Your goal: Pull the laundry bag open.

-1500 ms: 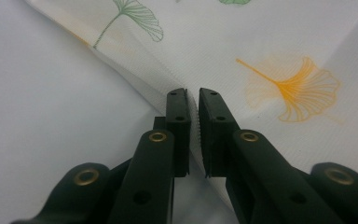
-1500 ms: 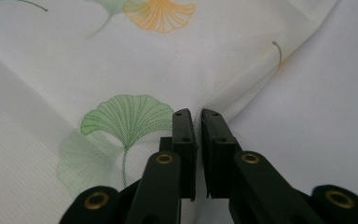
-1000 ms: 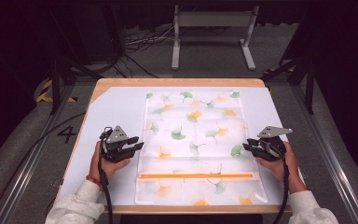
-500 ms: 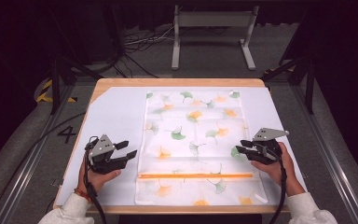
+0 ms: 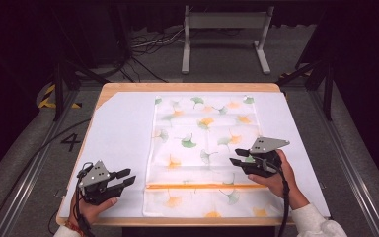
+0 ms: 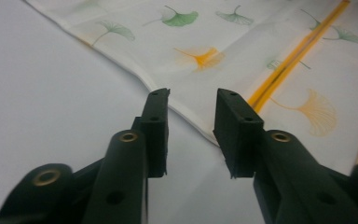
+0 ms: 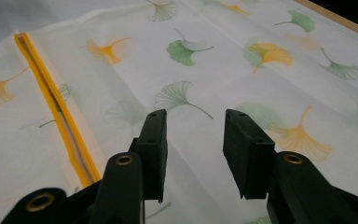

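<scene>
Looked like an approach: left gripper [image 5: 126,177] gaping at nine o'clock of cloth [image 5: 202,148]; right gripper [image 5: 237,163] gaping above it; needed an edge pinch next.

My two black jaws of the right gripper [image 7: 193,122] stand apart with nothing between them, over a white cloth printed with green and orange ginkgo leaves [image 7: 223,70]. A narrow orange stripe [image 7: 51,105] crosses the cloth at my left; a wooden table edge [image 7: 335,18] shows far right.
</scene>
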### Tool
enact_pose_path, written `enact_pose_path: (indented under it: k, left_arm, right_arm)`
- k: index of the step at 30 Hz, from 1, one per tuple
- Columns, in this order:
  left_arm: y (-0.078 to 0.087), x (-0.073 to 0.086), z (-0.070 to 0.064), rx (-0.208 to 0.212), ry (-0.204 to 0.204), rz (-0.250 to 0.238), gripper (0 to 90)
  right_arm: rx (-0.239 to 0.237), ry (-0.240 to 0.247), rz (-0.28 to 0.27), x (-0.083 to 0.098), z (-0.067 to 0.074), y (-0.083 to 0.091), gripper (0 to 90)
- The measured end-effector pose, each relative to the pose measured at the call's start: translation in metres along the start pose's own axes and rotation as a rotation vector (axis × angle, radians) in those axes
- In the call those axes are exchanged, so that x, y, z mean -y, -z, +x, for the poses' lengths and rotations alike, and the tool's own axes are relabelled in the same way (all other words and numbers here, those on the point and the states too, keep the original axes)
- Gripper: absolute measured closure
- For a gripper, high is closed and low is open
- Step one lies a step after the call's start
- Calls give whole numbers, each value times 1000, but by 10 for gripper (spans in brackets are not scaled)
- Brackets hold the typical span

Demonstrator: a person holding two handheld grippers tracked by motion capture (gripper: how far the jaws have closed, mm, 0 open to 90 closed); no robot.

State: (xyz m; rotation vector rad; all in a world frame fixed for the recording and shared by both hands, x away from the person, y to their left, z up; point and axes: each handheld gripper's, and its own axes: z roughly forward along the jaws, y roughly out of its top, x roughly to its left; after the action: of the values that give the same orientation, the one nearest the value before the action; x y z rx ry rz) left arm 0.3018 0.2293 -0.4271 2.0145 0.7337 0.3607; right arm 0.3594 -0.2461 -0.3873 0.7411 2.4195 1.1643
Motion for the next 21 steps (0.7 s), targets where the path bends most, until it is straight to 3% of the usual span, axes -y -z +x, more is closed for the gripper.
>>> enact_pose_path:
  k: [4,8,13,21]
  left_arm:
    - [3,4,-7,28,-7,10,790]
    - [-2,9,-19,47,-22,54,895]
    - [-9,9,-29,71,-51,99,897]
    - [-19,11,-42,122,-89,155,897]
  right_arm:
    - [-18,28,12,-7,9,-7,618]
    - [-72,78,1,-24,25,-22,673]
    - [-144,145,-6,-43,43,-43,755]
    - [-231,215,32,-70,72,-79,760]
